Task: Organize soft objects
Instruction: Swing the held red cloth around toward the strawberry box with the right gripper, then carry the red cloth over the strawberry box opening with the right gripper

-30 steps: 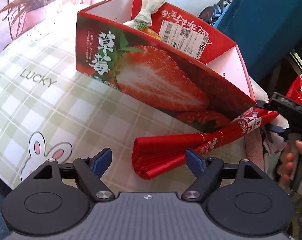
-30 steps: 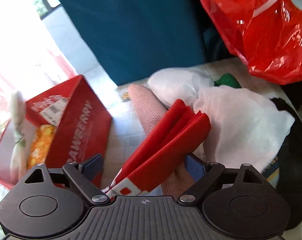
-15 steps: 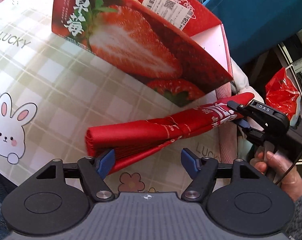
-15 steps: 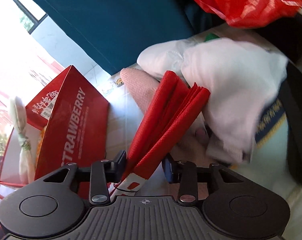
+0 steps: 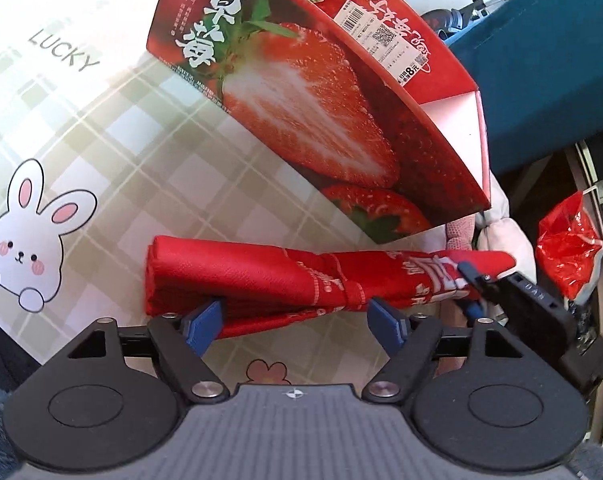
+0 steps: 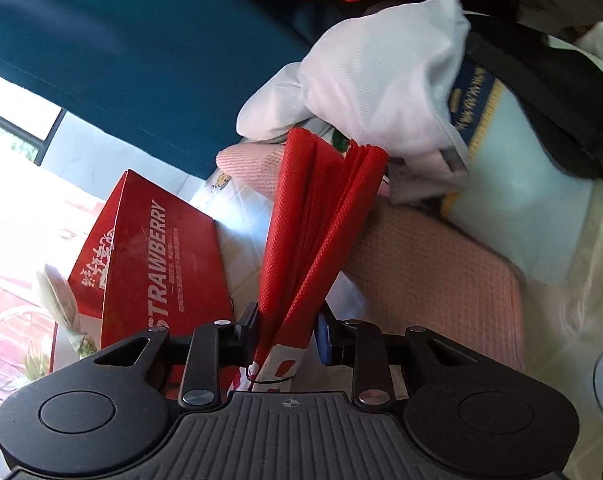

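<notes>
- My left gripper point(image 5: 297, 316) is wide open, its blue pads either side of the folded red bag point(image 5: 261, 280), holding nothing.
- My right gripper point(image 6: 288, 334) is clamped on the bag's right end point(image 6: 313, 232).
- The bag lies on the checked tablecloth point(image 5: 113, 152), just before the strawberry box point(image 5: 301, 120).
- Farther right: a pink cloth point(image 6: 433, 264) and white fabric point(image 6: 381, 80), apparently piled.
</notes>
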`<state>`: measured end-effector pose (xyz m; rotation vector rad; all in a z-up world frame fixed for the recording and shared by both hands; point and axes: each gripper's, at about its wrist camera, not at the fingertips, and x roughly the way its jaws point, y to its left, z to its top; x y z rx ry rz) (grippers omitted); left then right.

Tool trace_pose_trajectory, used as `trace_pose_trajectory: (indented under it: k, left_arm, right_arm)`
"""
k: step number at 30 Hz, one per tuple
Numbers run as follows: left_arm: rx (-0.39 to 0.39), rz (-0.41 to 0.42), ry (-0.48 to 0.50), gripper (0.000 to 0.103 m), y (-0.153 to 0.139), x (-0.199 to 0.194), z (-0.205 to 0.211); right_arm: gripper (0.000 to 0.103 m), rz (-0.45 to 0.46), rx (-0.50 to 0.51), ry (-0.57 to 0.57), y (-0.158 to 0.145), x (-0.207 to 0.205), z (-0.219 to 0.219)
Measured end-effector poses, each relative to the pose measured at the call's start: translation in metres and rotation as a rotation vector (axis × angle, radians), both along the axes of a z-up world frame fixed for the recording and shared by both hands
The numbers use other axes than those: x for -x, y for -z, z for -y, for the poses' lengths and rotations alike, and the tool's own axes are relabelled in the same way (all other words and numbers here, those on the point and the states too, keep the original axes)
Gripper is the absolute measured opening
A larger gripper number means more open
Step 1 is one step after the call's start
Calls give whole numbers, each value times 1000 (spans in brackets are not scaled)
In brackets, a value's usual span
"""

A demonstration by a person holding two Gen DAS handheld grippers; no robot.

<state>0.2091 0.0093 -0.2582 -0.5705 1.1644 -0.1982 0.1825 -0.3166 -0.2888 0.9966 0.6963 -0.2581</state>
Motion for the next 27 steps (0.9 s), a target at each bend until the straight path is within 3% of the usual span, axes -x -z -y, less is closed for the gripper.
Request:
trace_pose_trajectory:
  k: [6, 11, 27]
  left_arm:
    - [57, -19, 11, 80, -2, 5, 0]
    - [101, -83, 16, 81, 9, 6, 4]
    - [-29, -58, -327, 81, 26, -12, -55]
  right_arm:
    - [26, 3, -12, 10, 3, 4, -5]
    - [26, 6, -16, 25, 5, 3, -7]
    - [26, 1, -126, -70, 22, 18, -9]
